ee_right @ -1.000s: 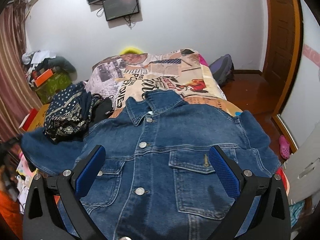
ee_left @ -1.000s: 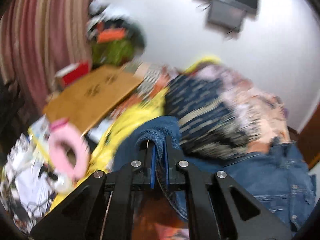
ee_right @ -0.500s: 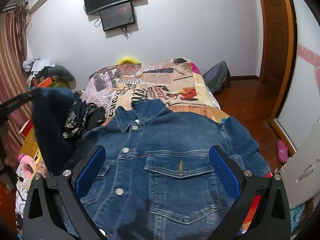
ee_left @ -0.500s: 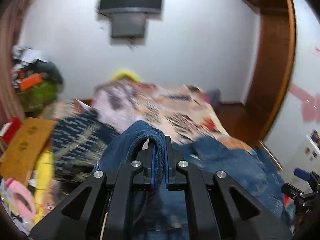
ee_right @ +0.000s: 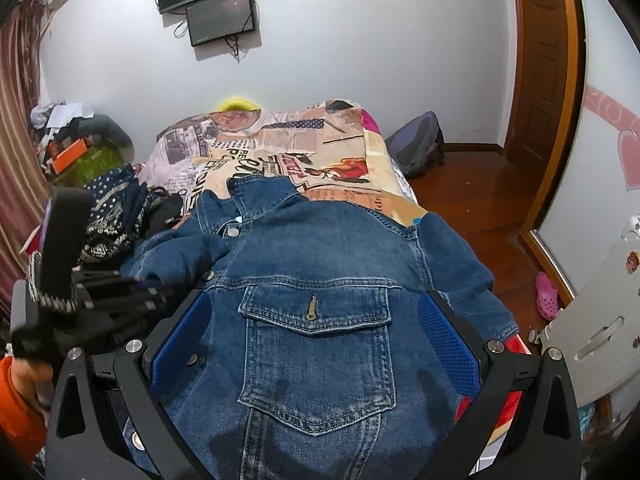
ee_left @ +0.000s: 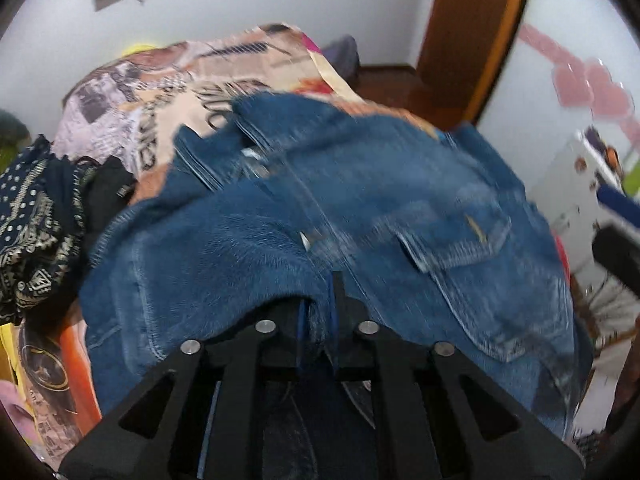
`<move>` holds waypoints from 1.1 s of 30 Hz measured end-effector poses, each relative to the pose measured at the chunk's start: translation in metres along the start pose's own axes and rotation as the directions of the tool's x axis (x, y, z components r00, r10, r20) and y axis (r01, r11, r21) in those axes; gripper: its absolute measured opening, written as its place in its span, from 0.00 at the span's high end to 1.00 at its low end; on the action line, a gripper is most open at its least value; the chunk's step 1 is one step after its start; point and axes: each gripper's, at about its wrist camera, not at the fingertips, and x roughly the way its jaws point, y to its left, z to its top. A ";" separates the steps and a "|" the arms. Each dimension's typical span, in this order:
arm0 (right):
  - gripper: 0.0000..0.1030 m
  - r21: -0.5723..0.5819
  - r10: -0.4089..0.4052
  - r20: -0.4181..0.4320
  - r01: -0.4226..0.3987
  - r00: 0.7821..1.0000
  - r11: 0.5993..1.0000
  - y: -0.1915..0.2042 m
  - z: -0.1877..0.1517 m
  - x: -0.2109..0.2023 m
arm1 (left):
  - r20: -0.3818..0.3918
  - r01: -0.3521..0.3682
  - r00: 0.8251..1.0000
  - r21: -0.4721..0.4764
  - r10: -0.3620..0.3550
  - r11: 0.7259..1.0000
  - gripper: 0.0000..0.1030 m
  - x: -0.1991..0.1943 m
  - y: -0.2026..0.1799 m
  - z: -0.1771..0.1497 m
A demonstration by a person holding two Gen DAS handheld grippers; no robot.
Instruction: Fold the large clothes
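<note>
A blue denim jacket (ee_right: 320, 280) lies front-up on the bed, collar toward the far wall; it also fills the left wrist view (ee_left: 400, 200). My left gripper (ee_left: 320, 312) is shut on the jacket's left sleeve (ee_left: 208, 248) and holds it folded over the jacket's front. In the right wrist view the left gripper (ee_right: 132, 300) shows at the left over the sleeve (ee_right: 176, 252). My right gripper (ee_right: 316, 340) is open and empty, hovering above the chest pocket (ee_right: 316, 320).
The bed has a newspaper-print cover (ee_right: 280, 152). A heap of dark patterned clothes (ee_right: 116, 208) lies at the bed's left edge. A backpack (ee_right: 420, 144) sits on the wooden floor near the door (ee_right: 540, 80). Clutter (ee_right: 76, 140) lies at the left wall.
My left gripper has swung the sleeve from the left side of the bed rightward and down over the jacket's front. The right gripper has moved a little closer to the jacket.
</note>
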 end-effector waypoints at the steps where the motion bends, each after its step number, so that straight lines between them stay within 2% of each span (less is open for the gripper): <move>1: 0.00 -0.007 0.002 -0.002 -0.002 1.000 1.000 0.001 0.000 0.001 | -0.022 0.009 1.000 0.007 -0.008 1.000 0.86 0.003 -0.003 -0.004; 3: 0.00 -0.020 0.011 -0.006 -0.011 1.000 1.000 0.004 0.000 0.002 | -0.038 0.022 0.999 0.005 -0.022 1.000 0.77 0.002 -0.003 -0.010; 5: 0.00 -0.031 0.031 -0.010 -0.032 0.999 0.999 0.007 0.002 0.002 | -0.040 0.029 0.999 -0.001 -0.029 1.000 0.53 -0.002 -0.002 -0.014; 7: 0.00 -0.022 0.060 -0.017 -0.061 0.998 0.998 0.010 0.006 0.002 | -0.022 0.000 1.000 -0.002 0.000 1.000 0.42 -0.015 0.000 -0.020; 9: 0.00 -0.015 0.090 -0.007 -0.090 0.996 0.996 0.014 0.010 0.002 | 0.018 -0.024 1.000 -0.005 0.024 1.000 0.41 -0.032 0.007 -0.024; 14: 0.00 -0.067 0.123 0.010 -0.123 0.992 0.990 0.038 0.022 0.004 | 0.103 -0.075 0.991 -0.074 0.083 0.994 0.31 -0.073 0.043 -0.030; 17: 0.00 -0.117 0.168 0.005 -0.166 0.986 0.979 0.059 0.029 0.009 | 0.159 -0.136 0.974 -0.143 0.159 0.980 0.26 -0.100 0.073 -0.034; 18: 0.01 -0.135 0.177 0.000 -0.176 0.984 0.975 0.066 0.031 0.012 | 0.170 -0.158 0.968 -0.158 0.185 0.975 0.22 -0.107 0.081 -0.036; 20: 0.01 -0.189 0.191 -0.016 -0.191 0.981 0.963 0.083 0.033 0.018 | 0.197 -0.209 0.949 -0.196 0.247 0.958 0.18 -0.119 0.101 -0.040; 24: 0.01 -0.298 0.207 -0.067 -0.217 0.976 0.929 0.112 0.032 0.034 | 0.186 -0.275 0.928 -0.243 0.323 0.930 0.17 -0.129 0.134 -0.052; 26: 0.01 -0.351 0.210 -0.117 -0.239 0.971 0.905 0.126 0.029 0.048 | 0.166 -0.296 0.924 -0.258 0.344 0.920 0.17 -0.128 0.148 -0.059; 30: 0.01 -0.470 0.151 -0.219 -0.240 0.964 0.850 0.154 0.015 0.079 | 0.118 -0.290 0.935 -0.288 0.334 0.913 0.17 -0.115 0.168 -0.074; 33: 0.03 -0.546 0.106 -0.264 -0.239 0.959 0.803 0.168 0.004 0.097 | 0.068 -0.299 0.941 -0.297 0.332 0.907 0.17 -0.098 0.177 -0.087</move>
